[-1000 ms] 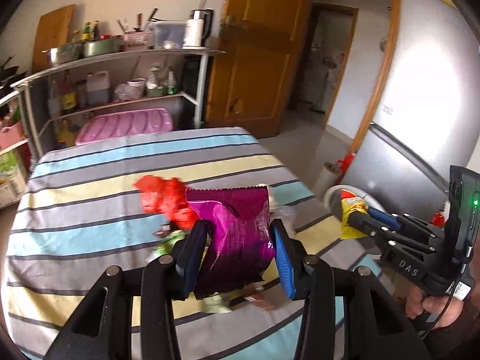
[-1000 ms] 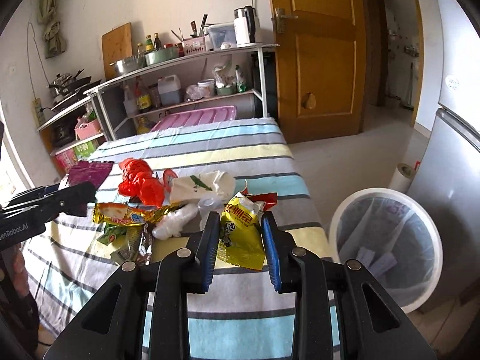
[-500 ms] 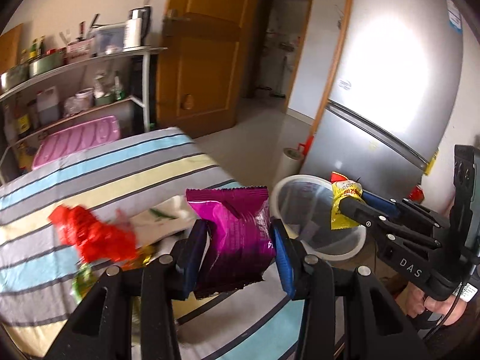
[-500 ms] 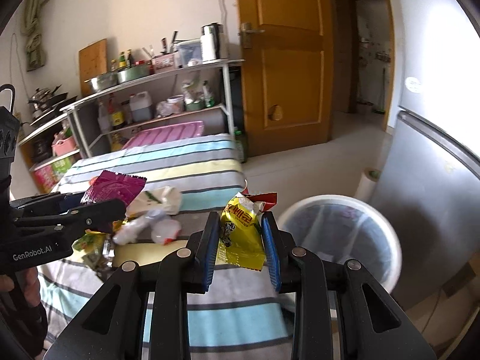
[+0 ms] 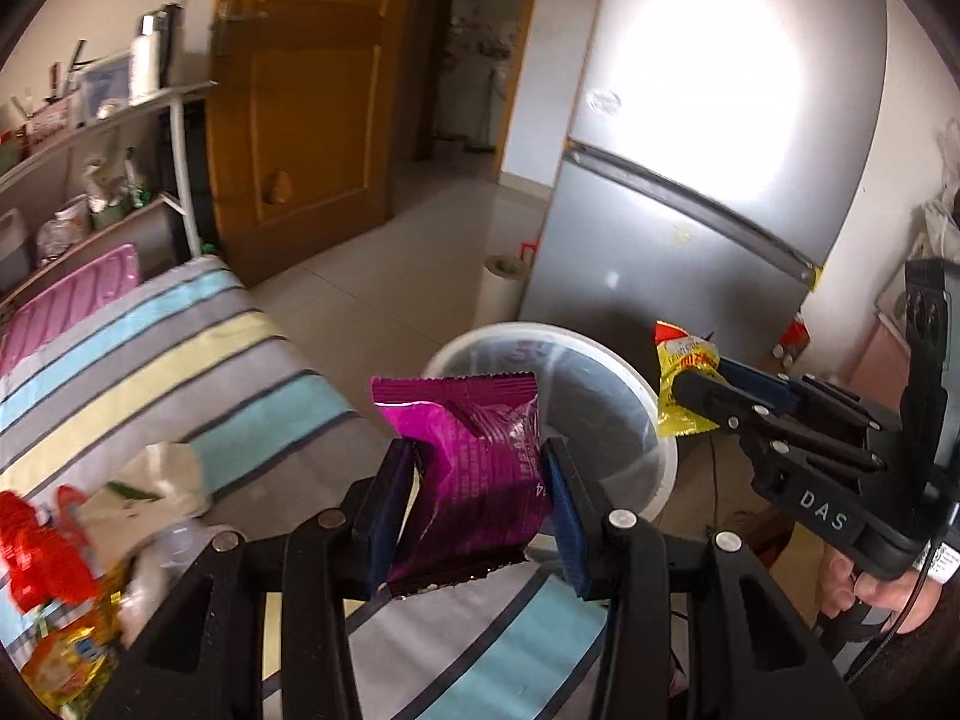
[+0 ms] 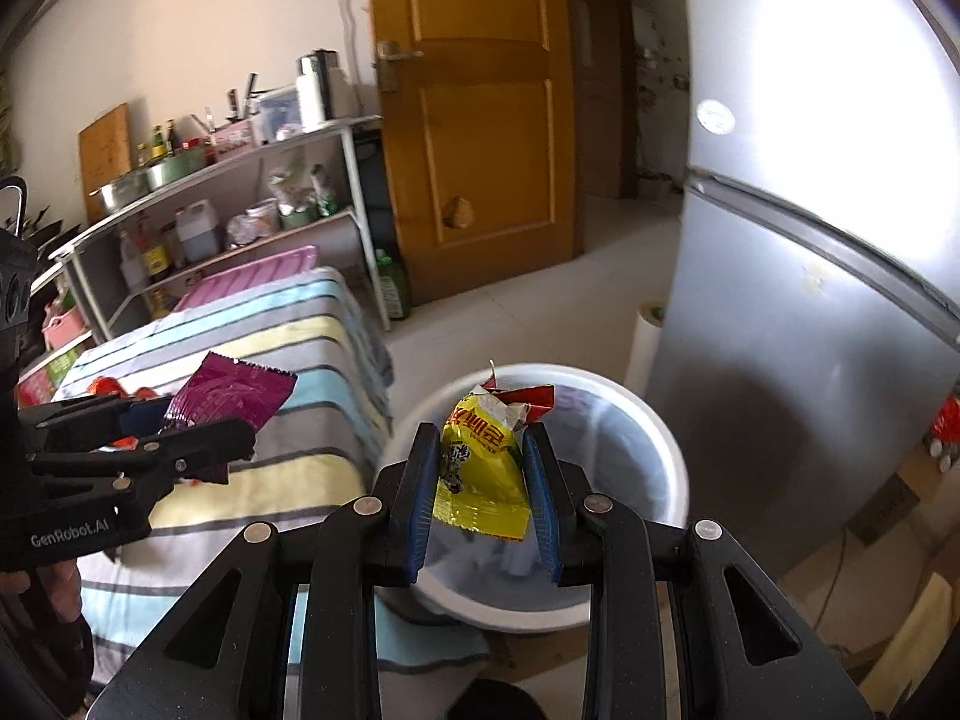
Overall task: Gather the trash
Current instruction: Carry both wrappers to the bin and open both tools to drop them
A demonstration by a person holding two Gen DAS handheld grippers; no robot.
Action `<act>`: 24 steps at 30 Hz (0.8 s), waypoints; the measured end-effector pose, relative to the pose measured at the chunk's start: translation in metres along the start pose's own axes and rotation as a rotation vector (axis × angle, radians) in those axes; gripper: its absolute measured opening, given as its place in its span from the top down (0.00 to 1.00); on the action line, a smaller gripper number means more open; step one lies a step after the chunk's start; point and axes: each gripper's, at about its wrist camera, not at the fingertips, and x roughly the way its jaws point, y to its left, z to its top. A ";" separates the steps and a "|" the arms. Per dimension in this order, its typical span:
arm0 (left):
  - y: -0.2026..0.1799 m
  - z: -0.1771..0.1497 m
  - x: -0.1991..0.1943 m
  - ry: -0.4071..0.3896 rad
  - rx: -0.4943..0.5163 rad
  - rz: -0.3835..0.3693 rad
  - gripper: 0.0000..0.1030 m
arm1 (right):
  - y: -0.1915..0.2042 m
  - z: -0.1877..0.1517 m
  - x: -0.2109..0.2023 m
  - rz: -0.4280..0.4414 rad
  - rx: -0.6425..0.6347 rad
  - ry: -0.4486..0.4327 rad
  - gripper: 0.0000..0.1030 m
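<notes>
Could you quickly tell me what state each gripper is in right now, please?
Left gripper: closed on the purple snack packet.
Right gripper: closed on the yellow snack packet.

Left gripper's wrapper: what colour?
Magenta-purple wrapper, clearest in the left wrist view, clamped in the left gripper.

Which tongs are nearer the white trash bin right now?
Right. The right tongs hold the yellow wrapper over the white trash bin; the left tongs hang back above the striped table.
</notes>
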 end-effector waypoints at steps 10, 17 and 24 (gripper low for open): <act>-0.028 0.005 0.057 0.102 0.043 -0.038 0.56 | -0.043 -0.010 0.039 -0.040 0.030 0.105 0.71; -0.037 0.005 0.081 0.152 0.053 -0.032 0.55 | -0.059 -0.016 0.065 -0.056 0.046 0.171 0.71; -0.034 0.005 0.095 0.179 0.037 -0.030 0.53 | -0.067 -0.020 0.080 -0.060 0.055 0.206 0.70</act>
